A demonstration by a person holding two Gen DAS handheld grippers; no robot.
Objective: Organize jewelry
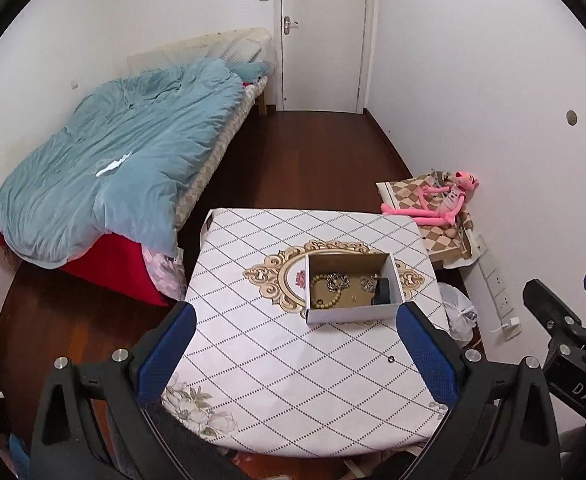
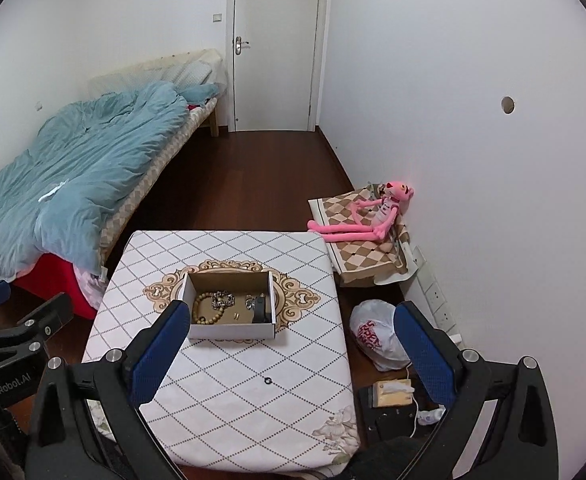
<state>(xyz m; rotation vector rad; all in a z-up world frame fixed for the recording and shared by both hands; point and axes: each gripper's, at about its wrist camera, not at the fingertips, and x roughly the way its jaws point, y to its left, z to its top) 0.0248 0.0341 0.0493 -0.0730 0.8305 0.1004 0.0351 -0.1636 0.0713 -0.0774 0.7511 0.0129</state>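
Observation:
An open cardboard box stands near the middle of the small table. Inside lie a wooden bead bracelet, a silver chain piece, a smaller silver piece, small gold earrings and a black object. A tiny dark ring rests on the cloth nearer to me. My left gripper and right gripper hover above the table's near side, both open and empty.
A bed with a blue duvet fills the left. A pink plush toy sits on a checkered cushion by the right wall. A white plastic bag, a tissue box and a power strip lie right of the table.

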